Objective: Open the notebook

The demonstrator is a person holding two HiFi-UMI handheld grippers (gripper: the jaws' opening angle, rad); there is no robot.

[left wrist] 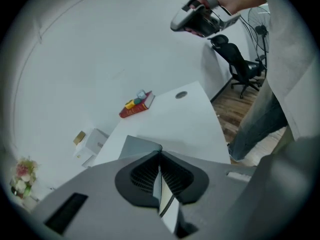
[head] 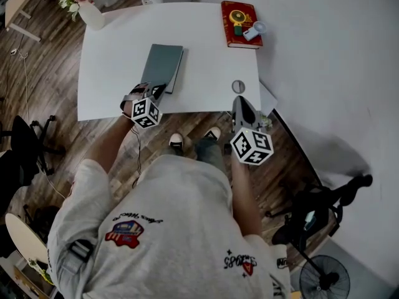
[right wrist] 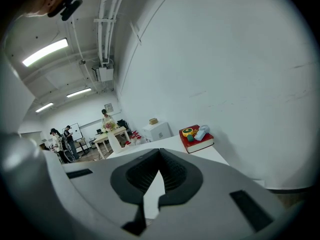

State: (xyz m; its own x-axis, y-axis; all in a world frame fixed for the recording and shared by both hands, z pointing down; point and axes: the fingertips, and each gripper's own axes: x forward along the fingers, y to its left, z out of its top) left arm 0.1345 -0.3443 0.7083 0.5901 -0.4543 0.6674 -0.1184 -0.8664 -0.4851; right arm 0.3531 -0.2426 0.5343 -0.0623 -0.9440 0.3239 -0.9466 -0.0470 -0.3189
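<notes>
The dark grey rectangular notebook [head: 163, 64] is lying on the white counter [head: 212, 61], its short edge facing the person. The left claw [left wrist: 160, 156] is sitting at the notebook's near left corner, closed on a thin edge of the cover. I would say it is pinching there because the corner is the easiest place to catch the cover alone and leave the pages below. From where I am standing, I cannot tell how far the cover is parting from the pages.

The right claw [right wrist: 160, 153] is hanging off to the notebook's right, past the counter's near edge. Its tips are meeting with nothing between them, so it seems to be waiting out of the way.

A red hardback book [head: 238, 27] carrying small toys is lying well beyond the notebook on its right, clear of where the cover will swing.
</notes>
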